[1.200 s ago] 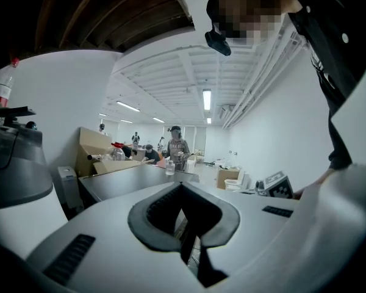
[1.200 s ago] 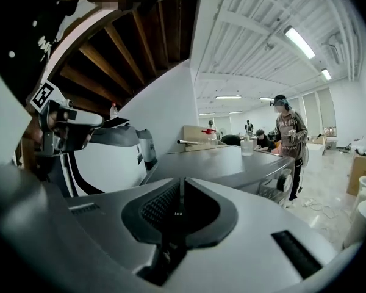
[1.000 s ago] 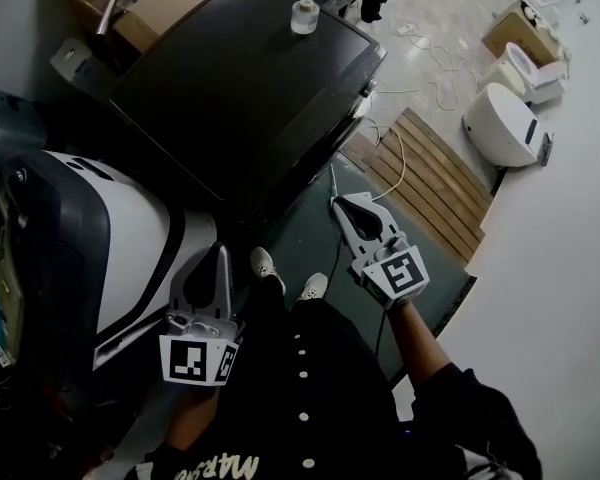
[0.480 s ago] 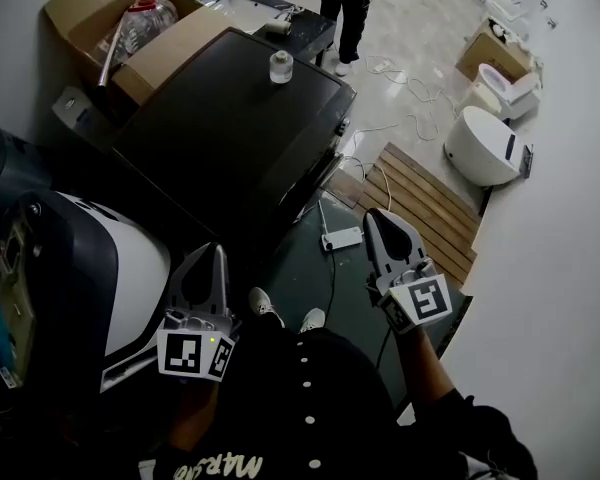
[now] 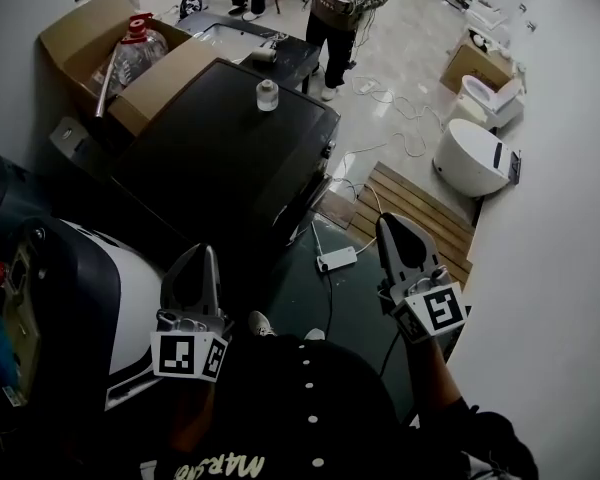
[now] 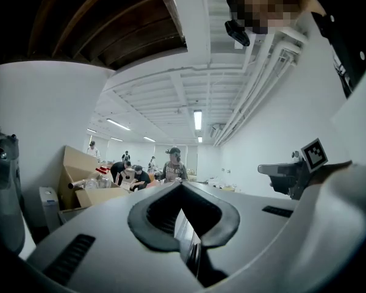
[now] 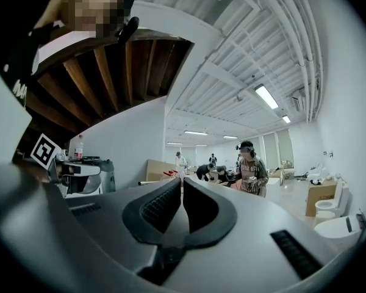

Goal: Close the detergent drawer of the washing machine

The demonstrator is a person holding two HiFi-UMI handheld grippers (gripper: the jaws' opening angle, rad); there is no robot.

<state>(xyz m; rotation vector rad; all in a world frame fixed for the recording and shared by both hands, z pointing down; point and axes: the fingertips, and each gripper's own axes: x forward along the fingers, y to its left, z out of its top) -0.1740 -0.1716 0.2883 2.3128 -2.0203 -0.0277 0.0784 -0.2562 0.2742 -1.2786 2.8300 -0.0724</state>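
In the head view a dark box-shaped machine [image 5: 230, 148] stands ahead, with a small white bottle [image 5: 267, 95] on its top. A white and black rounded machine [image 5: 130, 298] is at the left. I cannot make out a detergent drawer in any view. My left gripper [image 5: 202, 255] is held in the air beside the white machine, shut and holding nothing. My right gripper [image 5: 395, 224] hangs over the floor to the right, also shut and empty. In the gripper views both the left gripper [image 6: 182, 185] and the right gripper [image 7: 182, 180] point level into the room.
A cardboard box [image 5: 90, 38] holding a water jug [image 5: 130, 43] stands at the back left. White toilets [image 5: 470, 153] sit at the right by a slatted wooden board [image 5: 420, 203]. A power strip [image 5: 337, 259] lies on the green mat [image 5: 340, 303]. People [image 5: 345, 8] stand at the back.
Both grippers have risen, the right one more, and it has shifted right in the head view. More of the room's far end shows. Both jaws stay shut.
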